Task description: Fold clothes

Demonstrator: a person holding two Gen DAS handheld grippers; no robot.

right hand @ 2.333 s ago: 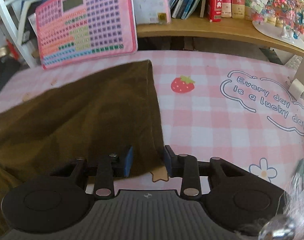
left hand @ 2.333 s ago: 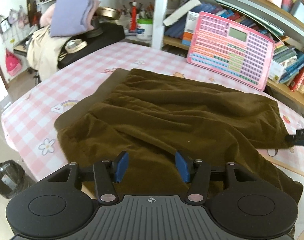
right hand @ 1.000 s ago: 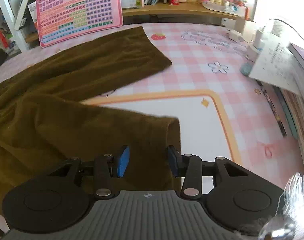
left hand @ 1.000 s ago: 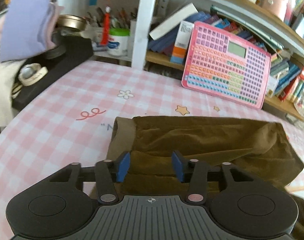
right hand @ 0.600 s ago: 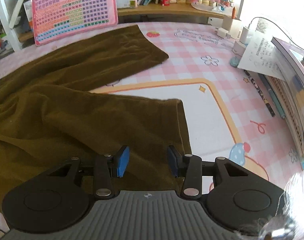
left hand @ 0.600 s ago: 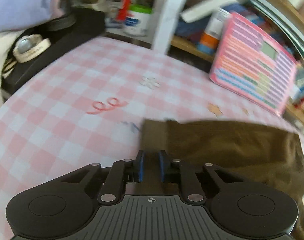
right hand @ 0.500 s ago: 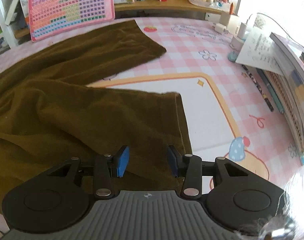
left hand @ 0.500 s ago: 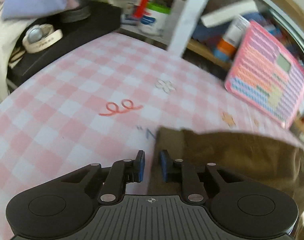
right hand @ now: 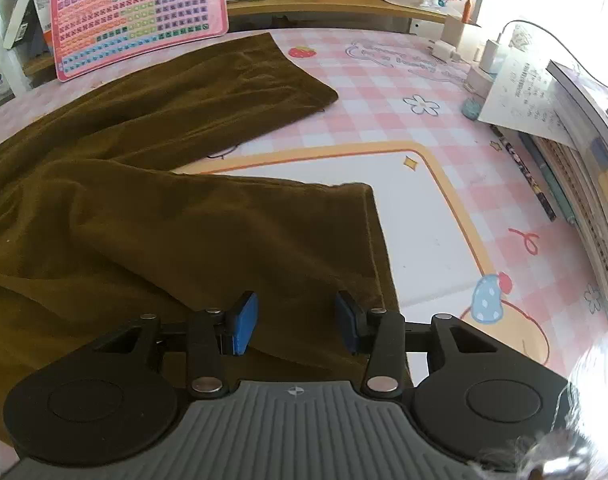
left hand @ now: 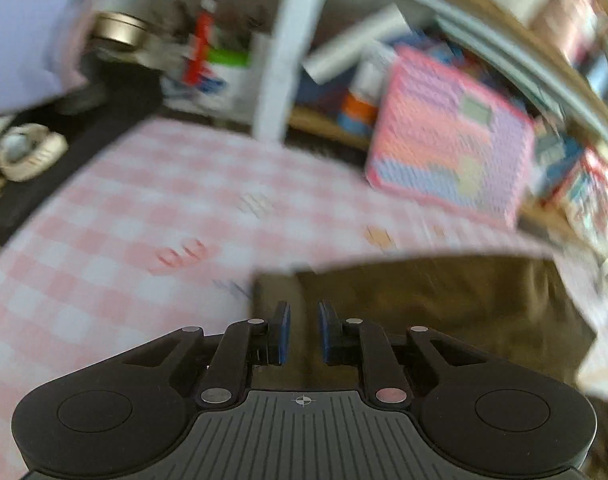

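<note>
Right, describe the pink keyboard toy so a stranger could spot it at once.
Start at the pink checked tablecloth and follow the brown trousers to the far edge. The pink keyboard toy leans there against the bookshelf. Unlike the books around it, it carries rows of coloured keys and a small grey screen.

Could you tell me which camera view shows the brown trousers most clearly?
The right wrist view: it is sharp and shows both legs of the brown trousers spread on the pink checked tablecloth. The left wrist view is motion-blurred and shows only the waistband end.
</note>
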